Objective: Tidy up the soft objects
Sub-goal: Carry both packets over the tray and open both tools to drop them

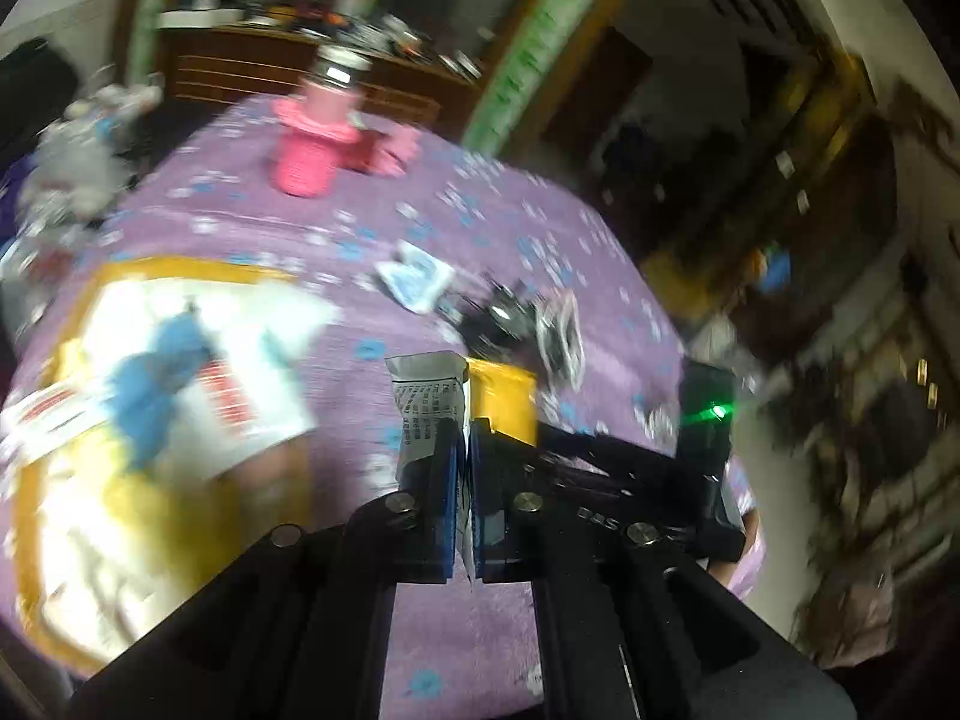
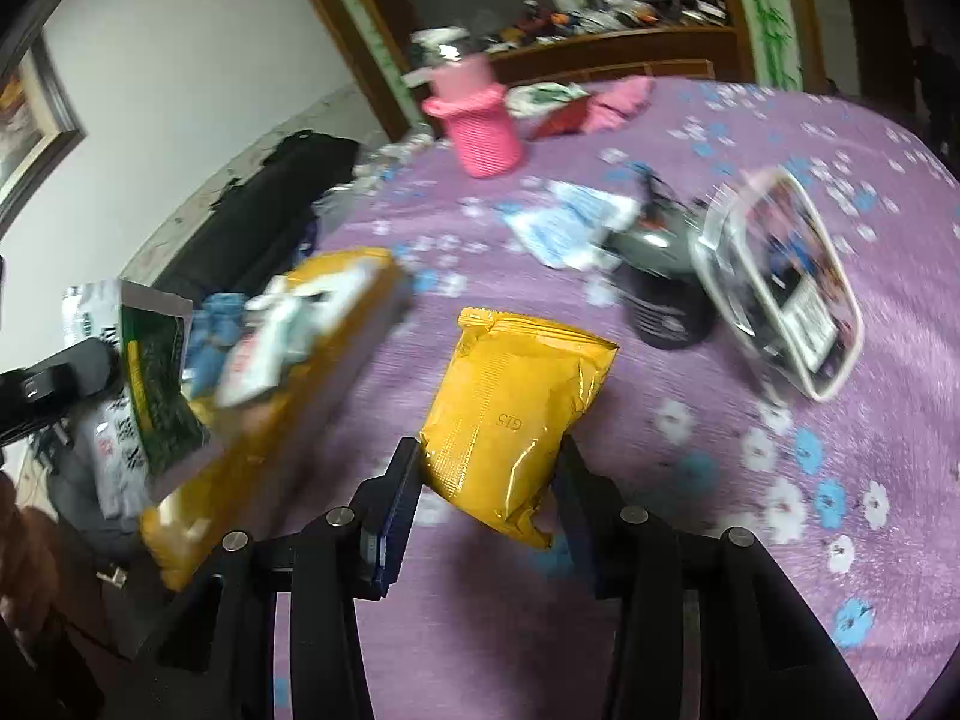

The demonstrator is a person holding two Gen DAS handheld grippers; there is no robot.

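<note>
My left gripper [image 1: 465, 438] is shut on the flat edge of a silver printed packet [image 1: 423, 414]; in the right wrist view this packet shows a green face [image 2: 157, 387] at the far left. My right gripper [image 2: 489, 474] is closed around a yellow snack bag [image 2: 516, 414] and holds it above the purple flowered cloth [image 2: 840, 312]. That yellow bag [image 1: 503, 399] shows just behind my left fingers. A yellow tray [image 2: 336, 360] holds a blue cloth [image 2: 217, 324] and white packets; it also shows in the left wrist view [image 1: 126, 516], at left.
A pink-sleeved bottle [image 2: 480, 120] stands at the far side of the table. A blue-white pouch [image 2: 570, 228], a dark grey device [image 2: 660, 276] and a clear-wrapped white-edged pack [image 2: 792, 294] lie mid-table. A dark cabinet [image 1: 252, 69] with clutter stands behind.
</note>
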